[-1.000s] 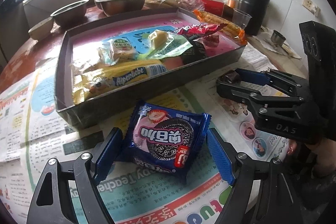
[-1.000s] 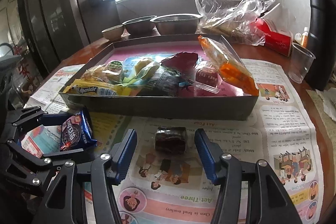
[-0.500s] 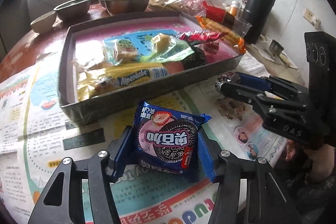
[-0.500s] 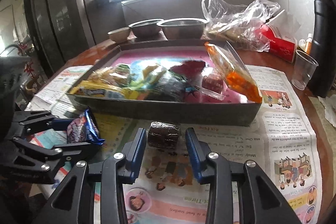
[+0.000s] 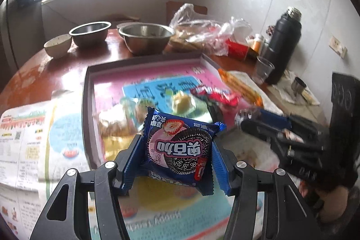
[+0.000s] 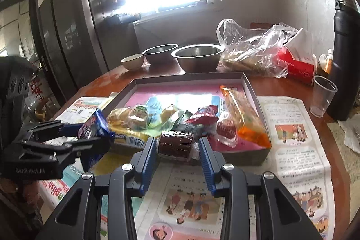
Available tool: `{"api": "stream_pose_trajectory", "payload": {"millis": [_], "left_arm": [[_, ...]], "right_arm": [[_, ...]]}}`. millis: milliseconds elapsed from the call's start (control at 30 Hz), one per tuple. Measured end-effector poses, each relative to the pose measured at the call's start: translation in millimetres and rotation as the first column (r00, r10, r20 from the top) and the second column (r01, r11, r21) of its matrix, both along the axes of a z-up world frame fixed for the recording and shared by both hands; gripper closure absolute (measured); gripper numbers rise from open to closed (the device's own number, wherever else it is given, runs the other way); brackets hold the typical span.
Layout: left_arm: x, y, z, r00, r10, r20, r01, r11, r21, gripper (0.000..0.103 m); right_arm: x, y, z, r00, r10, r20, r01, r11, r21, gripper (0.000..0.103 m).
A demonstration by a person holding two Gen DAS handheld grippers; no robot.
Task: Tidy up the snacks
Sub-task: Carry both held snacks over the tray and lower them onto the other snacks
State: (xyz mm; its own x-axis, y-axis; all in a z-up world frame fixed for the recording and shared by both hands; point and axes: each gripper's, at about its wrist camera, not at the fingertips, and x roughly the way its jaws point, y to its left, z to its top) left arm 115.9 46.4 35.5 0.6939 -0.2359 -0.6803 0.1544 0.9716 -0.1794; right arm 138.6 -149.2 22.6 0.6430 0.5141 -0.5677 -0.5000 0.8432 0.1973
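In the left wrist view the tray (image 5: 86,91) and its snacks were smeared by motion blur, the labels unreadable. The left tool (image 5: 177,155) gripped a blue cookie packet (image 5: 177,147), strawberry and dark biscuit printed on it, at lower centre, lifted clear of the newspaper (image 5: 24,141). In the right wrist view the right tool (image 6: 176,147) clenched a dark brown wrapped roll (image 6: 175,144) just before the tray's near wall. Open newspaper lay at lower right; a plastic cup (image 6: 322,96) stood near the right edge of the surface (image 6: 283,84).
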Motion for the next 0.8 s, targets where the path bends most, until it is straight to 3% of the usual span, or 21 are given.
{"api": "stream_pose_trajectory", "payload": {"millis": [267, 800], "left_arm": [[34, 4, -1, 0.997, 0.072, 0.010, -0.072, 0.997, -0.031, 0.043], [61, 1, -22, 0.996, 0.074, -0.043, -0.076, 0.996, -0.043, 0.043]], "right_arm": [[17, 8, -3, 1.000, -0.006, -0.004, 0.006, 1.000, -0.014, 0.064], [39, 17, -20, 0.999, -0.043, -0.010, 0.043, 0.998, -0.051, 0.064]]}}
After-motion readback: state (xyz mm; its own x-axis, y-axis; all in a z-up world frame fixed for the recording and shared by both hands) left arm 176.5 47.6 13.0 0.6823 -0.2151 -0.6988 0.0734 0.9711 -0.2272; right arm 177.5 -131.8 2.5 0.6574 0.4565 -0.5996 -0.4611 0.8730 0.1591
